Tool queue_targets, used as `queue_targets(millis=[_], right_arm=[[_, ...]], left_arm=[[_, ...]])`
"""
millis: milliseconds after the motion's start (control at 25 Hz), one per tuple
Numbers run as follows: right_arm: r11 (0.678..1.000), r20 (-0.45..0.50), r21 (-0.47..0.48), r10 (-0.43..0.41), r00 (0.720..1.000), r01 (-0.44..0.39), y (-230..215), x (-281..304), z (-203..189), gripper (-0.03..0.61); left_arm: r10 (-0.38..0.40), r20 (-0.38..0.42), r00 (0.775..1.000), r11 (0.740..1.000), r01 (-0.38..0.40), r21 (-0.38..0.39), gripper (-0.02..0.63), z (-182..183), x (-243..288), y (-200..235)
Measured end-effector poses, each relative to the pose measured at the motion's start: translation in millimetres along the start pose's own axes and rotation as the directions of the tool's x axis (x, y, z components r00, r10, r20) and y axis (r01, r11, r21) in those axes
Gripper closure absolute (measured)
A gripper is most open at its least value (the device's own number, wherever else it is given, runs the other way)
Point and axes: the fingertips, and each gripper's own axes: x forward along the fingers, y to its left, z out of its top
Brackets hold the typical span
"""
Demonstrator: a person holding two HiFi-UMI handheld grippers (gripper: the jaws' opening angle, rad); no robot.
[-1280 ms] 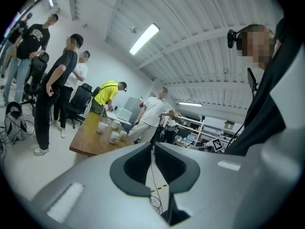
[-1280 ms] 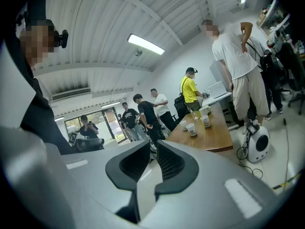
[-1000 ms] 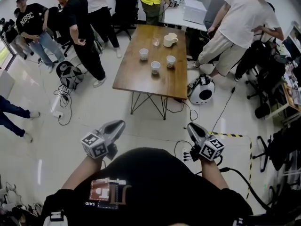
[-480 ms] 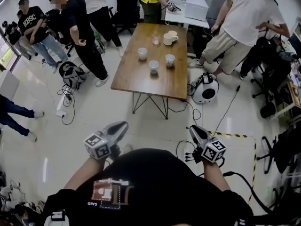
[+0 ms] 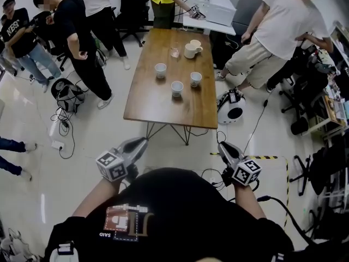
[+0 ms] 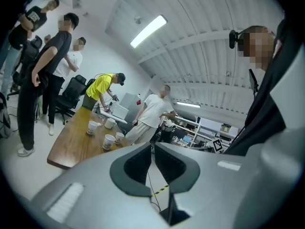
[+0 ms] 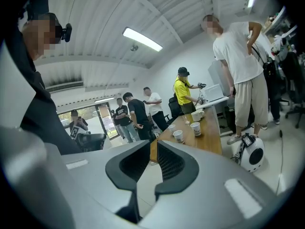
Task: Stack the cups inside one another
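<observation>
Three small white cups stand apart on the wooden table [image 5: 163, 105]: one at the left [image 5: 160, 70], one in the middle [image 5: 177, 88], one at the right [image 5: 196, 78]. The left gripper view shows them [image 6: 109, 140] far ahead, and so does the right gripper view [image 7: 195, 128]. Both grippers hang over the floor, well short of the table's near edge. My left gripper [image 5: 140, 144] has its tips almost together and holds nothing. On my right gripper [image 5: 222, 147] the jaws stand a narrow slit apart, with nothing between them.
A white mug [image 5: 190, 50], another cup and a glass [image 5: 174, 52] stand at the table's far end. Several people stand around the table. A round white device [image 5: 233, 107] and cables lie on the floor at the right, a bag [image 5: 66, 89] at the left.
The table and cups sit nearer and lower in the head view. Both grippers have come forward towards the table. Their jaws look the same as before.
</observation>
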Motion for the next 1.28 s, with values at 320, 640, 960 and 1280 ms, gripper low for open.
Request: queue_targets(millis=[320, 640, 960, 1280], right_arm=[[0.998, -0.004, -0.017, -0.067, 0.998, 0.067, 1.6, 103.5, 39.6, 0.514], [0.994, -0.101, -0.096, -0.063, 0.993, 0.053, -55.0, 167.7, 53.0, 0.473], [0.948, -0.279, -0.309, -0.008, 0.96, -0.082, -169.4, 240.7, 63.9, 0.426], [0.842, -0.463, -0.484, -0.014, 0.886, -0.24, -238.8, 321.1, 55.6, 0.405]], left_arm=[[-0.05, -0.025, 0.998, 0.998, 0.05, 0.027, 0.591, 71.9, 14.7, 108.8], [0.03, -0.019, 0.999, 0.999, -0.03, -0.017, 0.591, 82.7, 36.8, 156.1], [0.187, 0.017, 0.982, 0.982, -0.187, 0.008, 0.591, 94.2, 98.0, 157.7], [0.297, 0.012, 0.955, 0.954, -0.296, -0.038, 0.591, 99.6, 144.6, 154.4]])
